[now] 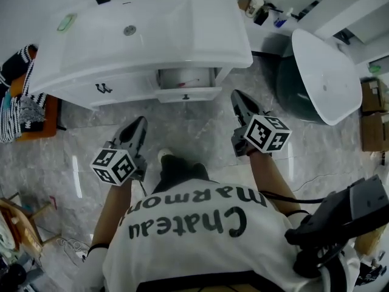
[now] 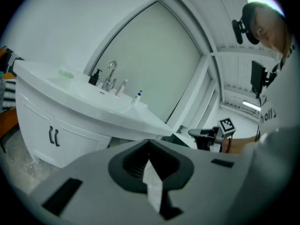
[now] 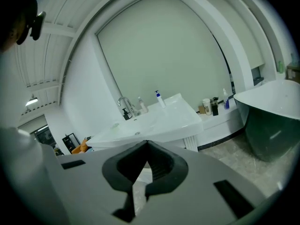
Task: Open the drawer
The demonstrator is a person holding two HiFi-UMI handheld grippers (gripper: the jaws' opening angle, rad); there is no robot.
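- Just under the white vanity [image 1: 213,47], in the upper middle of the head view, the drawer [image 1: 186,93] stands pulled out. Its pale inside shows behind a front panel with a small dark knob.
- Left gripper [image 1: 140,125]: lower left of the drawer and well apart from it. Its own view shows the jaws together, with nothing between them.
- Right gripper [image 1: 237,98]: near the right end of the drawer front, not touching it. Its jaws are also pressed together and empty.
- Cabinet doors [image 1: 103,89] with two black handles sit left of the drawer.
- A bathtub [image 1: 322,81] fills the upper right of the frame.
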